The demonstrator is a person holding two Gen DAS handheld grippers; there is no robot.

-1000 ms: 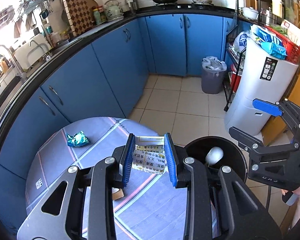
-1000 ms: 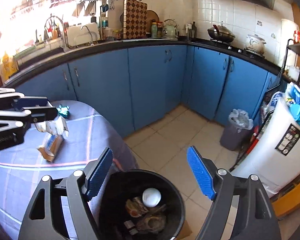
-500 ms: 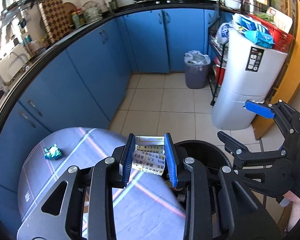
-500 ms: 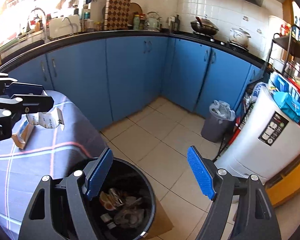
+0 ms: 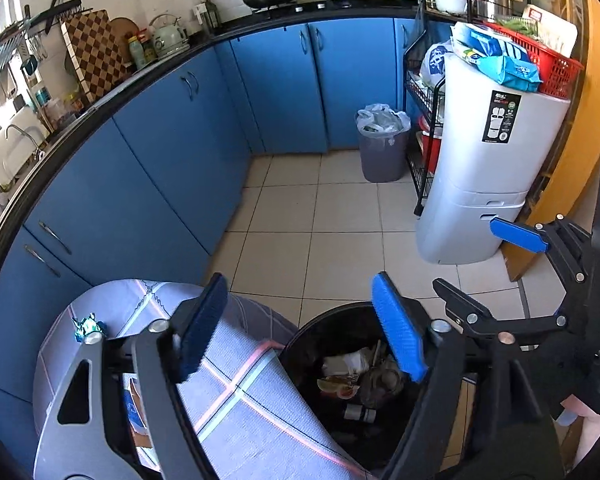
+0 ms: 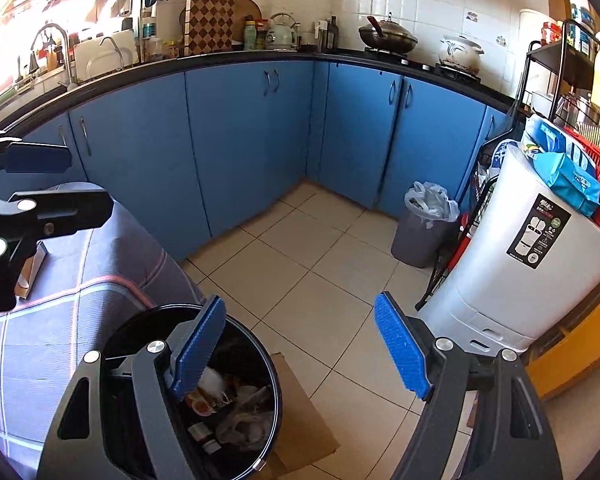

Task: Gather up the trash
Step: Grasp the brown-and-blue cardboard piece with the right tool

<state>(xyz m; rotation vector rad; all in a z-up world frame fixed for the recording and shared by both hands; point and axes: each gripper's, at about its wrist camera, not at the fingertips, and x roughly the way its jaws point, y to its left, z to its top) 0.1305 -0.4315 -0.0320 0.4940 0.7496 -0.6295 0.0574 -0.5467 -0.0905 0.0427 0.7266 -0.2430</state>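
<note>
Left gripper (image 5: pixel 300 328): jaws spread, nothing between them, over the black bin's (image 5: pixel 300 334) table-side rim.
Right gripper (image 6: pixel 300 344): spread, empty, beside the bin.
Table (image 5: pixel 244 412): brown carton (image 6: pixel 30 270) under the left gripper.
Farther: teal wrapper (image 5: pixel 87 326), ahead-left; left hand nearer.

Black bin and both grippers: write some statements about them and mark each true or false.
1. The left gripper is open and holds nothing. True.
2. The black bin is empty. False: it holds trash.
3. A teal wrapper lies on the table. True.
4. The right gripper is shut on a carton. False: its jaws stand wide apart, empty.
5. The grey bin by the cabinets has no liner. False: a plastic bag lines it.
</note>
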